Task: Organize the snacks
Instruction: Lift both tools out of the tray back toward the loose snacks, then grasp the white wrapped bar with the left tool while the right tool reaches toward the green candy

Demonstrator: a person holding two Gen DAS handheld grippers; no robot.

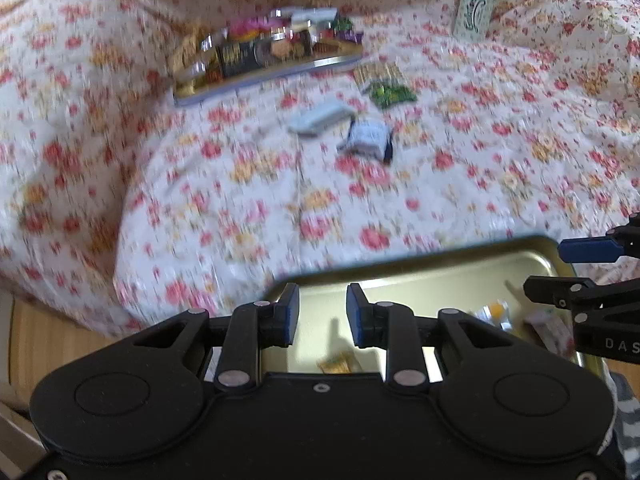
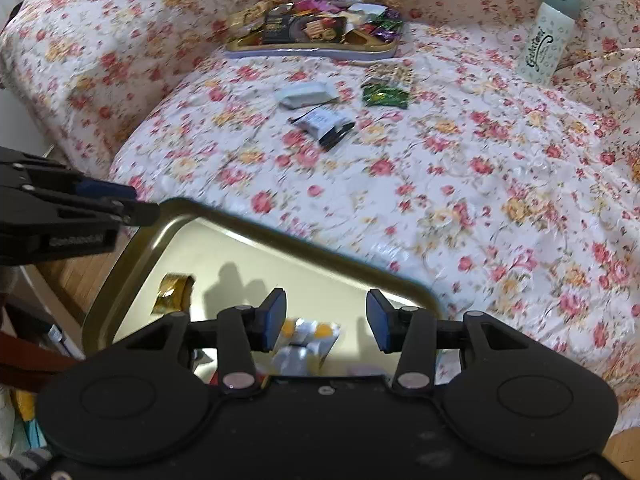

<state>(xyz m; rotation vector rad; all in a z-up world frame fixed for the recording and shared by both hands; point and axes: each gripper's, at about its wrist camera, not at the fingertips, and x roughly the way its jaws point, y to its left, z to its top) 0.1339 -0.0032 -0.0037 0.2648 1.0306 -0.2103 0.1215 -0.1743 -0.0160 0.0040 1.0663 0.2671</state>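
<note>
Where floral quilt (image 2: 460,184) spreads, gold-lined tin (image 2: 132,240), crinkly wrapped snacks (image 2: 308,340) inside.

Two handheld grippers, matte black plastic throughout. Left gripper (image 1: 322,312): broad body with two round raised caps, paired link arms pinned by silver rivets, small centre screw, blue pads (image 1: 291,309) on the finger faces. Right gripper (image 2: 326,320): same build, same blue pads (image 2: 275,320). White lettering along each gripper's side as seen from the other's camera, only partly legible.
</note>
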